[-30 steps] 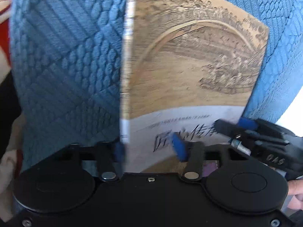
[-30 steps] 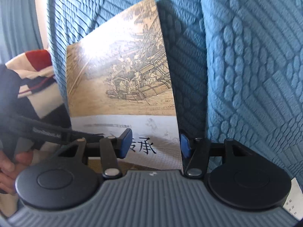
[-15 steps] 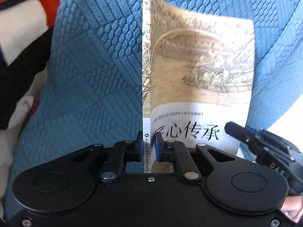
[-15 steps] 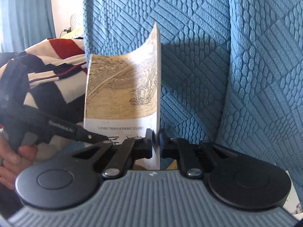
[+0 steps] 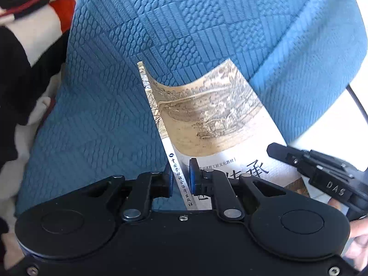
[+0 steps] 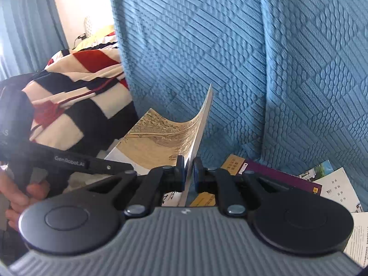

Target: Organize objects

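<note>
Nearest me, my left tool is clamped on the spine edge of the thin softcover book with a tan old-painting cover and a white lower band of black characters; its blue pads press the spine from both sides. Both tools' jaws have just been closing, with the book between them. My right tool is pinched shut on the opposite, open edge of the same book, so the cover sags in a curve between the two grips. The book is held off the sofa, its far corners curling up. In the left view the right tool's black body shows at the right edge, and a hand below it, partly cut off. Beyond the right tool, a dark purple book, a yellow-covered book and some white printed booklets lie on the seat, I think overlapping. Behind everything rises the blue quilted sofa back, with a red, white and black striped blanket heaped to its left.
</note>
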Tool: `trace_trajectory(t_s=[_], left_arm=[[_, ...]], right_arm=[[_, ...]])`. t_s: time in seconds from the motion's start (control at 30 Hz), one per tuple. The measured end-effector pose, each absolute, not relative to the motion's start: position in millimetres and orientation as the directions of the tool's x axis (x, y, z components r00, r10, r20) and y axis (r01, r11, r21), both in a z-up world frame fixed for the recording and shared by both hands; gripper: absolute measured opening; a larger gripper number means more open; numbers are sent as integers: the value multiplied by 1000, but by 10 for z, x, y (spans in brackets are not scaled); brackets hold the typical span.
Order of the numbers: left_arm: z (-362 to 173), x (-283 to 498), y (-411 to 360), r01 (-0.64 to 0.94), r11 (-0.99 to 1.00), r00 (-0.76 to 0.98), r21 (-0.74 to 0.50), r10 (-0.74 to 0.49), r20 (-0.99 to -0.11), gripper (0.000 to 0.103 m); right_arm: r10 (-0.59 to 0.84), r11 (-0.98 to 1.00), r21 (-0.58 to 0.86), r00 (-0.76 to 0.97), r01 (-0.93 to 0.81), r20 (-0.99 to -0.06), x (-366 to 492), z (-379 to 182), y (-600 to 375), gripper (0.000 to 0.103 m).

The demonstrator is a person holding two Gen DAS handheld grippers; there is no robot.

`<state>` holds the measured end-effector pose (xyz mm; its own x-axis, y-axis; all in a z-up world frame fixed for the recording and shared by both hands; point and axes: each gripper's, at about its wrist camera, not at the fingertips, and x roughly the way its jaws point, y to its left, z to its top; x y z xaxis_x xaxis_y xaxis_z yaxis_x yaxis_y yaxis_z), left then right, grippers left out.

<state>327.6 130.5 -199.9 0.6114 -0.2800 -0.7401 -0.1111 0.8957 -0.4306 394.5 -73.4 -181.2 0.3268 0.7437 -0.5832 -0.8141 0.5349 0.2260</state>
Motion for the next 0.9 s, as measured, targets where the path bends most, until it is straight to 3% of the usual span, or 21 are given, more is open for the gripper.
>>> trace_trajectory(t_s=[0.47,0.9], left_arm=[[-1425,2841,1542,-100,896,635,-432,-277,-721,12],[-2175,2932,1675,-102,884,565,-456,-326,-758,12]], right_arm=[[783,541,292,346,-789,-516,3498,-1428,-841,11],[721,599,278,355,-751,-595,3364,-1994,-835,11]])
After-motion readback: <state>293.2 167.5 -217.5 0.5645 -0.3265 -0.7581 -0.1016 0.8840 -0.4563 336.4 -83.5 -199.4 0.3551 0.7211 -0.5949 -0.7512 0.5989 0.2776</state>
